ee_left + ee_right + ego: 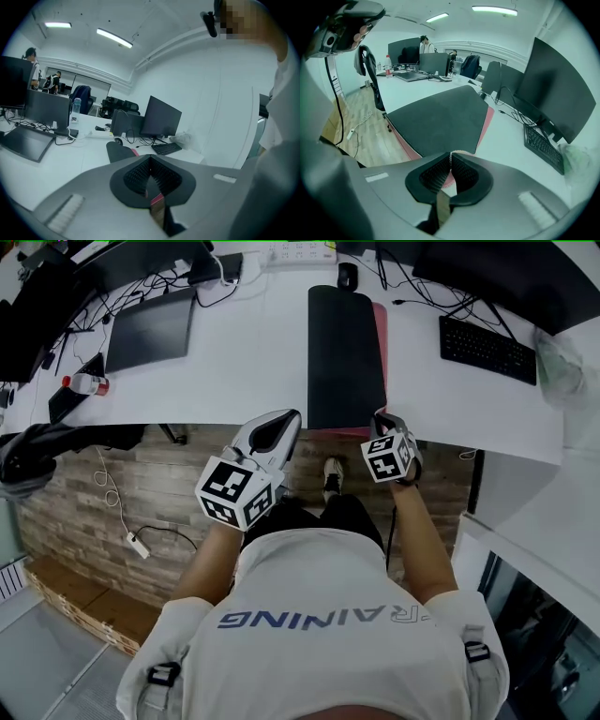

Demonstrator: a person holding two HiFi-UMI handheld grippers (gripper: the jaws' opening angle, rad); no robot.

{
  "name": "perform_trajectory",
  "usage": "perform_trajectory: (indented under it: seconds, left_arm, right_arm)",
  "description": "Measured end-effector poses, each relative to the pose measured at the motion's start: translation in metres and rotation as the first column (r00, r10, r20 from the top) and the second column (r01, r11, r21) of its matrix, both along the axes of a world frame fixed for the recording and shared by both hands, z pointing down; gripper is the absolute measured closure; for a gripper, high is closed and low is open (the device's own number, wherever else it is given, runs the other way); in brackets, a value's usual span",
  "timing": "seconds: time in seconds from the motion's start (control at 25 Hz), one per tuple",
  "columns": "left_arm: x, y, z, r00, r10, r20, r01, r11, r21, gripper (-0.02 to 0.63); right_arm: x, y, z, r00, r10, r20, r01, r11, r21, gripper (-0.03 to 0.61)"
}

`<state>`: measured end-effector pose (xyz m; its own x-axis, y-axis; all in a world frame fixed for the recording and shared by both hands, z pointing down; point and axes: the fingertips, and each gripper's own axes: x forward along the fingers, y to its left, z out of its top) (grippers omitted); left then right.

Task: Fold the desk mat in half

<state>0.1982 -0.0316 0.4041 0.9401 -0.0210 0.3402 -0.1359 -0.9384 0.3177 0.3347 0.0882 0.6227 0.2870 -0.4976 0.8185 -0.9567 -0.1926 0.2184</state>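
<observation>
The desk mat (345, 352) lies folded on the white desk (244, 362), black side up. A strip of its pink underside shows along the right edge, and its near end overhangs the desk edge. My left gripper (292, 418) is shut and hovers just left of the mat's near left corner. In the left gripper view the left gripper (150, 161) holds nothing, and the mat (119, 151) stretches away beyond it. My right gripper (380, 420) is shut at the near right corner. In the right gripper view the right gripper (450, 157) sits against the mat (440, 117) edge, and no fold shows between the pads.
A keyboard (487, 348) lies right of the mat, a dark tablet (150, 329) to its left, a mouse (348, 276) behind it. A bottle (86, 383) lies near the left desk edge. Monitors (558, 89) and cables line the back. Wood floor lies below the desk edge.
</observation>
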Motion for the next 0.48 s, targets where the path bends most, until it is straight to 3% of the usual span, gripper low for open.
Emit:
perform_trajectory:
  seconds: [0.28,0.48]
  left_arm:
    - [0.010,0.013,-0.006,0.998,0.057,-0.013,-0.057,0.998,0.012,0.615]
    - [0.015,0.017,-0.008,0.997,0.077,-0.016,-0.077,0.997,0.015,0.615]
  right_arm:
    - [0.004,0.028,0.002,0.998,0.067,0.003,-0.067,0.998,-0.008,0.552]
    - [-0.005,0.029,0.003,0.998,0.058,0.016,-0.058,0.998,0.000,0.551]
